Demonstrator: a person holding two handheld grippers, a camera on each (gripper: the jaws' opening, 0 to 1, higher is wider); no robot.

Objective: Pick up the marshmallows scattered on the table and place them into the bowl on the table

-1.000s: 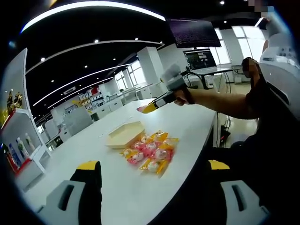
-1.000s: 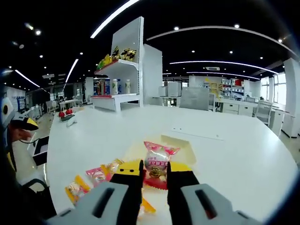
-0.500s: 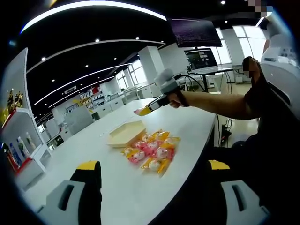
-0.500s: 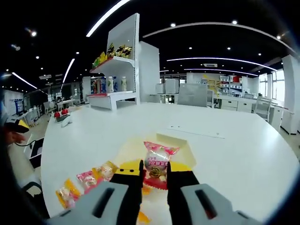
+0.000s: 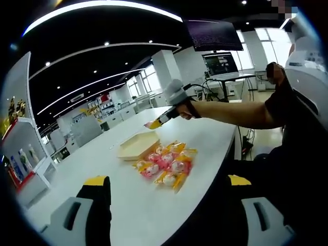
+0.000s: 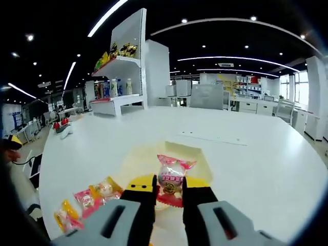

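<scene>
In the right gripper view, the right gripper (image 6: 169, 187) is pinching a wrapped marshmallow (image 6: 173, 175) between its two yellow-tipped fingers (image 6: 142, 183), the pink-edged packet standing upright above the tips with its lower part caught between them. Just beyond the packet, the pale yellow bowl (image 6: 202, 159), a shallow squarish dish, is sitting on the white table (image 6: 256, 169), so the held packet is hanging over its near rim. To the lower left, a few more marshmallow packets (image 6: 97, 192) in pink and yellow wrappers are lying on the tabletop near the gripper's body. Farther off, a white shelf unit (image 6: 120, 77) carrying bottles and packets is standing past the table's far edge. In the left gripper view, the left gripper (image 5: 166, 182) is holding its jaws wide apart with nothing between them, low over the near end of the table. From here the right gripper appears at the end of the person's outstretched arm (image 5: 230, 113), reaching above the bowl (image 5: 137, 146), and the cluster of loose packets (image 5: 166, 166) is lying just beside the dish on its nearer side. A dark monitor (image 5: 219, 64) is sitting on a desk behind the arm.
</scene>
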